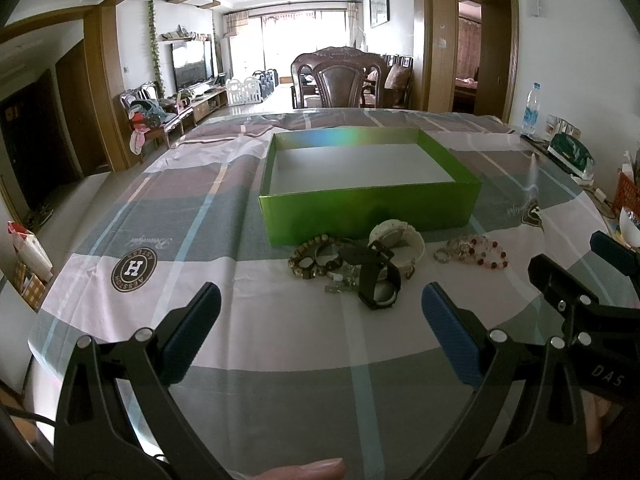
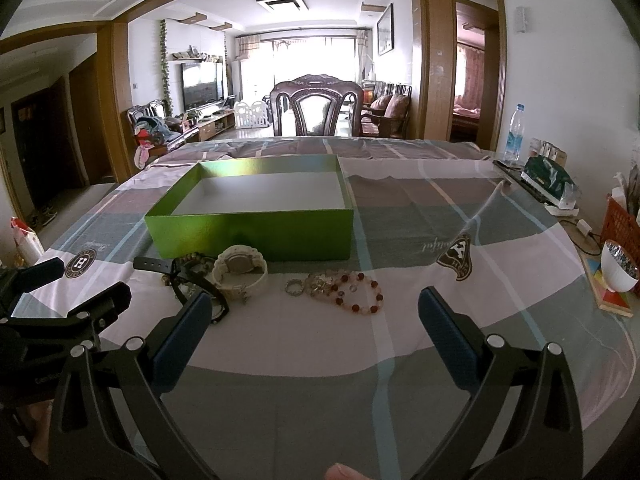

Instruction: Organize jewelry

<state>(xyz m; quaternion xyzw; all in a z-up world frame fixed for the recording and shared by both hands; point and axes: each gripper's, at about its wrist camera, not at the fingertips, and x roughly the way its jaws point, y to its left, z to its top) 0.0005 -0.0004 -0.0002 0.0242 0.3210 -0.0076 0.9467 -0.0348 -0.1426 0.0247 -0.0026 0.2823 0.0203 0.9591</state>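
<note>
While both tools are hovering low over the desk draped in a grey, white and mauve checked cloth, the left gripper is holding its blue-padded fingers spread wide with nothing between them, and the right gripper is doing the same, its blue-padded fingers gaping over bare cloth. The jewelry is lying on the desk just in front of the open, shiny green cardboard box, whose pale interior is showing nothing inside. A black plastic wristwatch is sprawling nearest the left gripper, touching a brown wooden-bead bracelet and overlapping a cream-white chunky wristwatch that is sitting close against the box's front wall. A little apart to the right, a red and clear glass-bead bracelet is lying beside a small silvery ring-shaped piece and a tangle of pale sparkly beads. At the far right edge of the desk, a clear plastic water bottle is standing upright, and a dark carved wooden chair is facing the far side.
</note>
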